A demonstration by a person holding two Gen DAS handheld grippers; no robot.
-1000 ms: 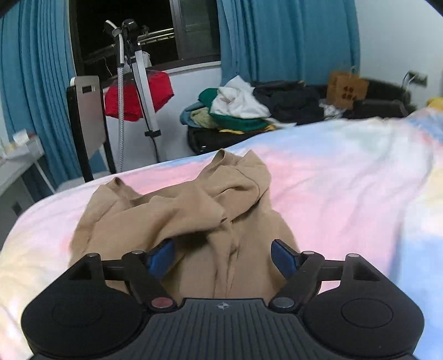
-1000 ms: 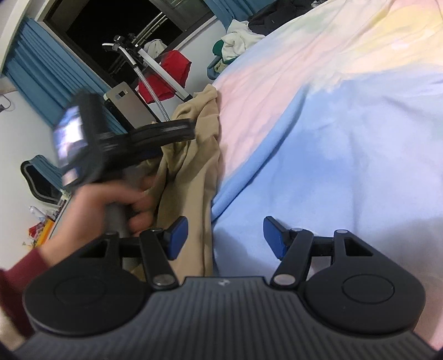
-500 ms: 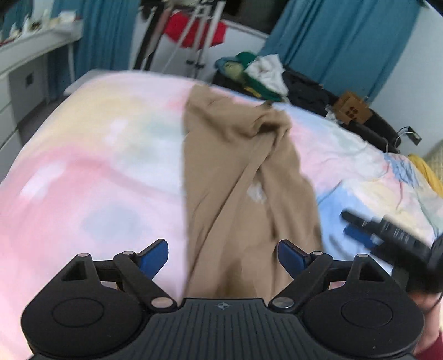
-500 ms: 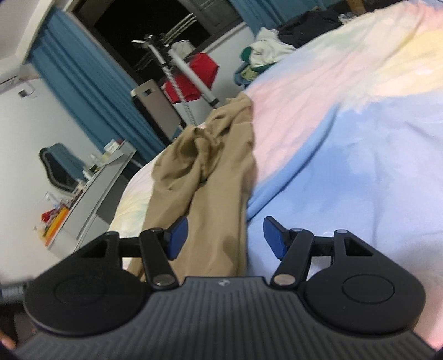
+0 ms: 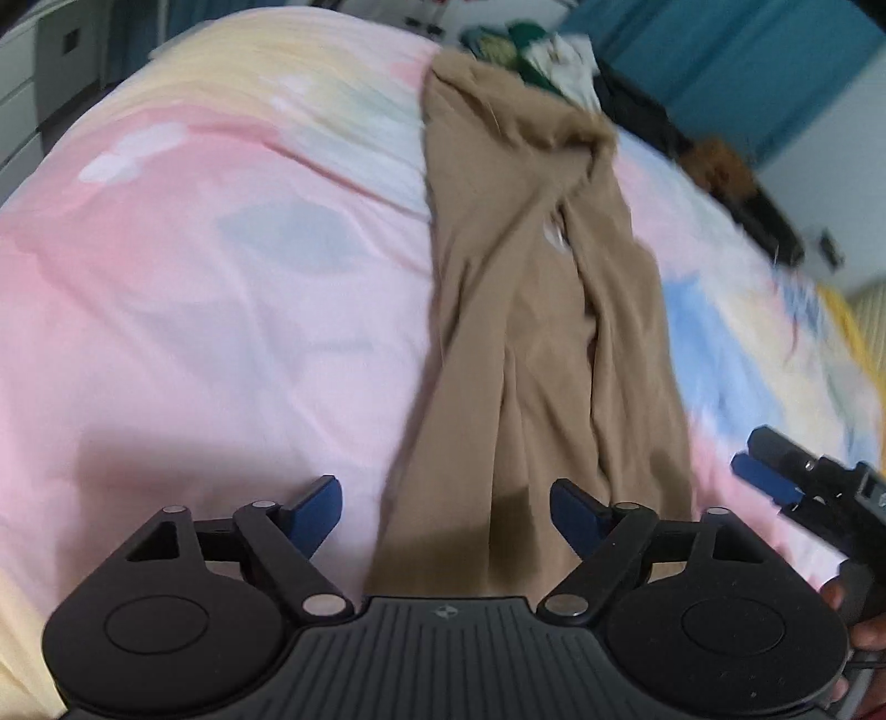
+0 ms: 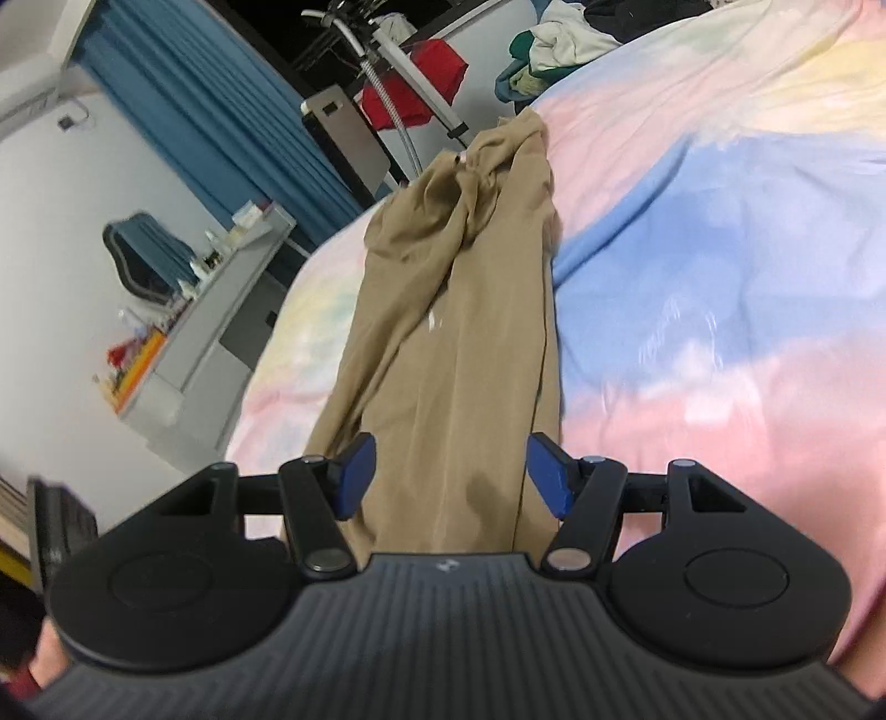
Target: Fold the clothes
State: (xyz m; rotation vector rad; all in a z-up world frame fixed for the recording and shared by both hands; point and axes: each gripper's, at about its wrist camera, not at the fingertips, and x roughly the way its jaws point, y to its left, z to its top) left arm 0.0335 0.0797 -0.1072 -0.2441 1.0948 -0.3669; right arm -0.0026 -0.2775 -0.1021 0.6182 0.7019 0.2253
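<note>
A tan garment [image 5: 531, 343] lies stretched out lengthwise and creased on the pastel bedspread [image 5: 194, 288]; it also shows in the right wrist view [image 6: 459, 343]. My left gripper [image 5: 446, 507] is open just above the garment's near end, with its left finger over bare bedspread. My right gripper [image 6: 451, 476] is open with the garment's near end between its fingers. The right gripper also shows at the right edge of the left wrist view [image 5: 769, 471], open, beside the garment.
A pile of clothes [image 6: 554, 39] lies beyond the bed's far end. A clothes steamer stand [image 6: 410, 72] with a red garment and a grey desk [image 6: 221, 310] stand left of the bed. Blue curtains [image 6: 221, 133] hang behind.
Both grippers have swung to the garment's near end and dropped closer to it. The garment now lies longer and straighter than one second ago. Both grippers stay open.
</note>
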